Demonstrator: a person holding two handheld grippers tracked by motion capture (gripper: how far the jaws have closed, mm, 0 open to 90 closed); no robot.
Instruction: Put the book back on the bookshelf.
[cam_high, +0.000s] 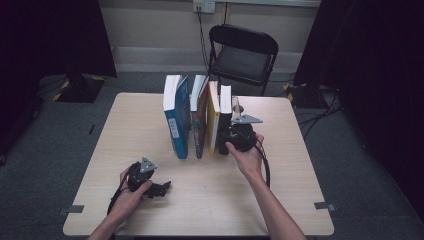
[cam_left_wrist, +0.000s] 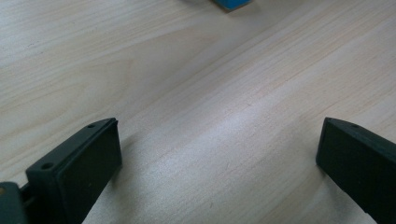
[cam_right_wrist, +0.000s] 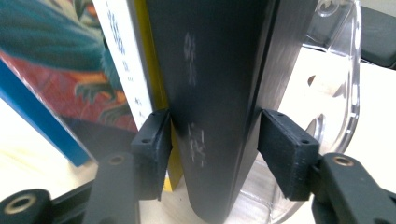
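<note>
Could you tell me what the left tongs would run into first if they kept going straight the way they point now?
Probably the blue book, whose bottom corner lies ahead of the open left tongs. Bare table lies between; depth is hard to judge.

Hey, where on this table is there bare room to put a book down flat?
Bare table lies right of the right gripper, and more lies left of the blue book toward the left edge. The near strip between the two hands is also free. It is crowded mid-table, where the books stand in a row and the right gripper straddles the black book. The left gripper rests near-left.
</note>
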